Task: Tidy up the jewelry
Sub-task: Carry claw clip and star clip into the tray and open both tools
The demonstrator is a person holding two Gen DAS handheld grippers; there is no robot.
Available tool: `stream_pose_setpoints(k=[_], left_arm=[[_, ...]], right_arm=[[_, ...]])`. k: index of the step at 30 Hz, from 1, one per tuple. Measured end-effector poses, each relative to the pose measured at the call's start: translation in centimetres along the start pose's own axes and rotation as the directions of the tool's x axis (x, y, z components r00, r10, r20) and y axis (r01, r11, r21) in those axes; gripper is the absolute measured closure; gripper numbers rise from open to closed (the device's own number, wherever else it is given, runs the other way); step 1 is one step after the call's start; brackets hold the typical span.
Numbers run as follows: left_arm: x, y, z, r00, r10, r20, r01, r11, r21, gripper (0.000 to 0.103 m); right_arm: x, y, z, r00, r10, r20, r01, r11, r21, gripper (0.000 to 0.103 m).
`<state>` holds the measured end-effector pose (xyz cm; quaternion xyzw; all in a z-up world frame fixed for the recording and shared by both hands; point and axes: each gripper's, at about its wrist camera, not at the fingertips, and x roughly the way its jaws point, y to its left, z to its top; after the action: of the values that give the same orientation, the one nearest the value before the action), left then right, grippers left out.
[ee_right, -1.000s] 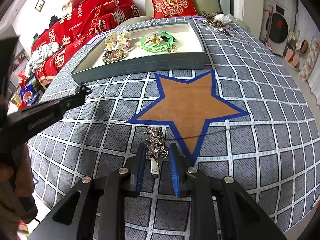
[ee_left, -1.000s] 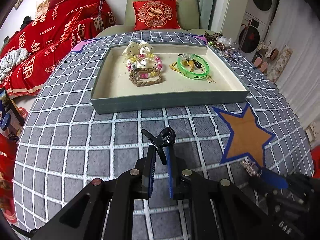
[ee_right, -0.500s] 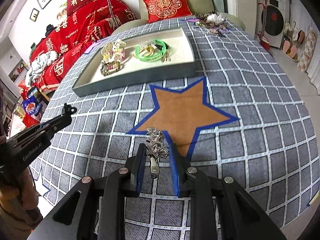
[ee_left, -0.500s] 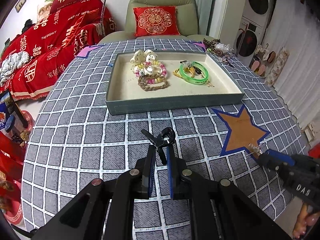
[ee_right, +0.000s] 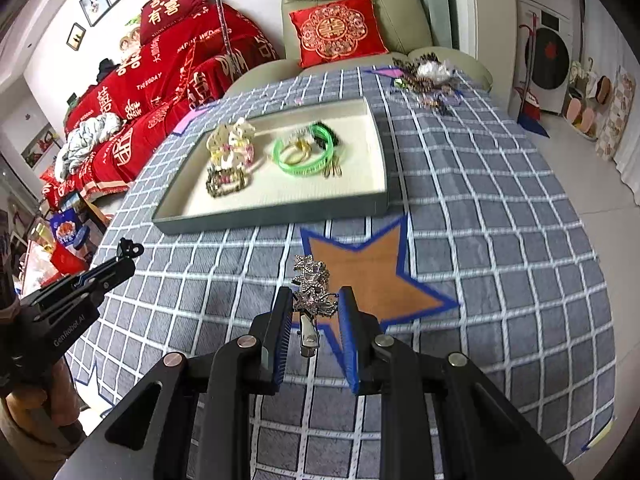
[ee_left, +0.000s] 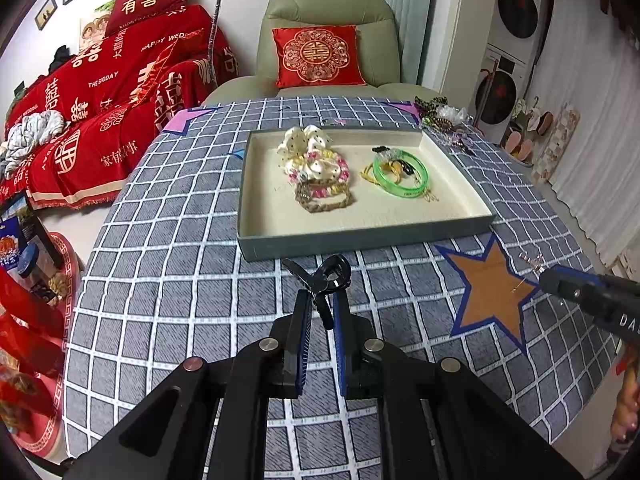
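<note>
— Red bedding (ee_left: 100, 92) with gold lettering fills the left of the room, and a green armchair (ee_left: 332, 40) with a red cushion (ee_left: 318, 56) stands behind the counter (ee_left: 180, 280). What covers the counter?

— Grey cloth with a white grid, and an orange star (ee_right: 372, 268) edged in blue near the front. A shallow tray (ee_left: 360, 236) with a cream floor sits towards the far side.

— What lies in the tray?

— On its left, a white spotted scrunchie (ee_left: 304, 148), pink and yellow beads and a brown braided bracelet (ee_left: 324, 200), all touching. On its right, a green bangle (ee_left: 400, 176) with small clips around it. A loose heap of jewelry (ee_right: 426, 76) rests on the cloth past the tray's far right corner.

— And the left hand-held gripper (ee_left: 320, 308)?

— It is pressed together on a black hair clip (ee_left: 320, 276), held above the cloth, just in front of the tray's near wall.

— The right one?

— The right hand-held gripper (ee_right: 316, 304) pinches a silver rhinestone hair clip (ee_right: 312, 284), which sticks up between its blue pads (ee_right: 348, 320), over the near left edge of the star. Both clips are off the counter and outside the tray.
</note>
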<state>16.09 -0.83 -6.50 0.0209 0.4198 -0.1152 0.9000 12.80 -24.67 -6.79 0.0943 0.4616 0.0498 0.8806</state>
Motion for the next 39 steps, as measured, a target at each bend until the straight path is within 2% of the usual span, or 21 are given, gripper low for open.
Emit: stream_pose_setpoints(k=[11,20,31,39], left_arm=[[1.0,1.2,3.7,1.000,-0.004,0.013,0.004,1.000,-0.027,0.084],[2.6,1.2,6.0,1.000,-0.005,0.014,0.006,1.000,-0.028,0.084],[7.4,0.7,8.7,0.999,0.021,-0.034,-0.022,1.000,-0.008,0.084],[11.3,0.6,9.0,0.995,0.059,-0.086,-0.059,0.998,0.009,0.084]], right_arm=[[0.0,-0.4,4.9,0.999,0.012,0.045,-0.011,1.000,-0.025,0.078],[1.8,-0.6,7.9,0.999,0.024,0.042,-0.023,0.999,-0.030,0.078],[5.9,-0.3,11.6,1.000,0.015,0.021,-0.014,0.998,-0.063,0.078],[10.1,-0.9,12.3,1.000,-0.006,-0.027,0.005,0.998,-0.055,0.078]])
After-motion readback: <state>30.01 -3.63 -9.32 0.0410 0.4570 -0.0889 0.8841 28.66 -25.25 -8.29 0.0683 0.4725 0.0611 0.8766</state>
